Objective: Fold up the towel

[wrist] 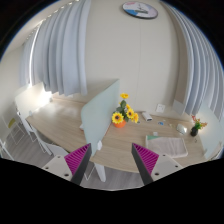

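A handheld gripper hangs above a meeting room with its two magenta-padded fingers spread wide, holding and touching nothing. Beyond them stretches a long wooden table, ringed by white chairs. A pale green divider panel stands upright across the tabletop, beside a vase of sunflowers. A second small plant sits farther along. A round clock hangs on the white wall above. No towel is in view.
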Demonstrator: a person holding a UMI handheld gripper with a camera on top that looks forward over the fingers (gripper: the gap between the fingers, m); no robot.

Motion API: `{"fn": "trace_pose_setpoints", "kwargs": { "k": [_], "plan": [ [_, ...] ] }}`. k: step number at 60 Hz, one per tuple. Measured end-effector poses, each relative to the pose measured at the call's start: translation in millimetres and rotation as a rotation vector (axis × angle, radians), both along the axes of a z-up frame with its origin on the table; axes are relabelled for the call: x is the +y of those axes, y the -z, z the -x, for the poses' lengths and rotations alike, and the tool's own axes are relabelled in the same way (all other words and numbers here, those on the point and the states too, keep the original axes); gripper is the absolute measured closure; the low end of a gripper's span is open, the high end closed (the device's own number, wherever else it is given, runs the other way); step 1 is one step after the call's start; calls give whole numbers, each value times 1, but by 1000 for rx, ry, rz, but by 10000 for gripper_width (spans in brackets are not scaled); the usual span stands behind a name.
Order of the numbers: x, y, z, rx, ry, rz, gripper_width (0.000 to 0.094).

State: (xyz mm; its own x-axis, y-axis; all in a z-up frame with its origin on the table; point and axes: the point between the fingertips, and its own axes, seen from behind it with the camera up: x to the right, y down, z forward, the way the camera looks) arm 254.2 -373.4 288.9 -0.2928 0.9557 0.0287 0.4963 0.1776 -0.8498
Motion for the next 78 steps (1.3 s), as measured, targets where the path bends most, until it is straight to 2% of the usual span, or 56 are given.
{"fn": "trace_pose_setpoints", "kwargs": {
  "k": [8, 10, 14, 24, 40, 51, 60, 72, 75, 78],
  "plan": [
    [38, 14, 4, -13, 107, -43, 85],
    [64, 39, 24, -16, 142, -59, 82],
    [101, 57, 41, -20, 193, -71, 83],
    [154, 87, 64, -34, 268, -87, 83],
    [182, 142, 120, -27, 259, -84, 80],
    [191, 199, 175, -27, 240, -106, 87],
    [196, 246, 219, -71, 246, -86, 86],
    [201, 280, 265, -107, 242, -85, 94],
    [203, 290, 268, -131, 249, -82, 121],
    [205, 301, 268, -159, 249, -96, 228]
  ]
}}
